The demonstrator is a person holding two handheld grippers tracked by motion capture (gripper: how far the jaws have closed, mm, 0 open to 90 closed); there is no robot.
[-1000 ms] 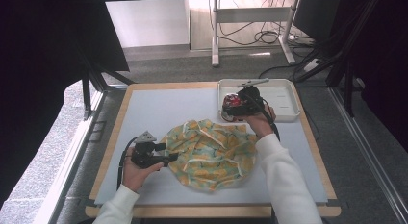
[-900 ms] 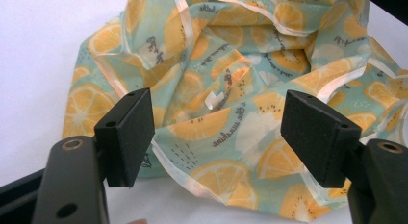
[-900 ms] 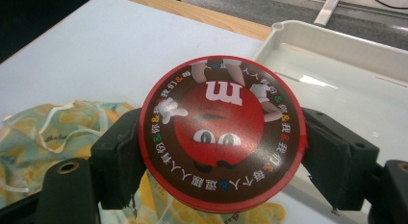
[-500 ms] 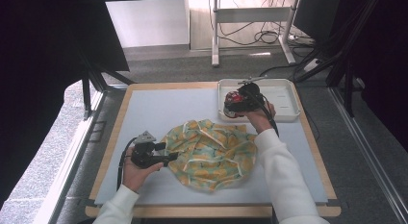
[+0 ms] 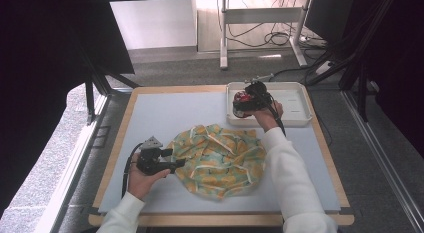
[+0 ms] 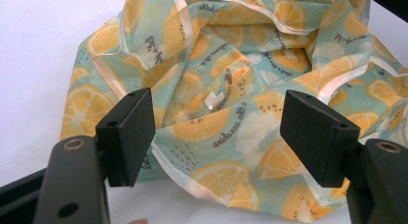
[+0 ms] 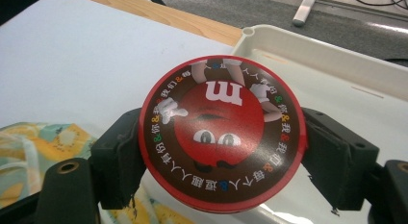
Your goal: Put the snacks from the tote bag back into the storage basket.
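Pale blue counter (image 5: pixel 165 113): the left claw (image 6: pixel 219 132) stands open against the crumpled orange-slice-print cloth (image 5: pixel 217 160), ungrasped. The right claw (image 7: pixel 221 152) clamps the round red candy tin (image 7: pixel 222 132) at the white plastic tray's (image 5: pixel 295 100) near-left corner; whether taken out or being set in is unclear.

White lowercase "m" on the red-faced round tin lid (image 7: pixel 222 132), ring of small Chinese characters with coloured "&" signs around its brown rim, dark cursive script on the orange-slice-patterned teal cloth (image 6: pixel 231 89), partly reading "the sunshine"
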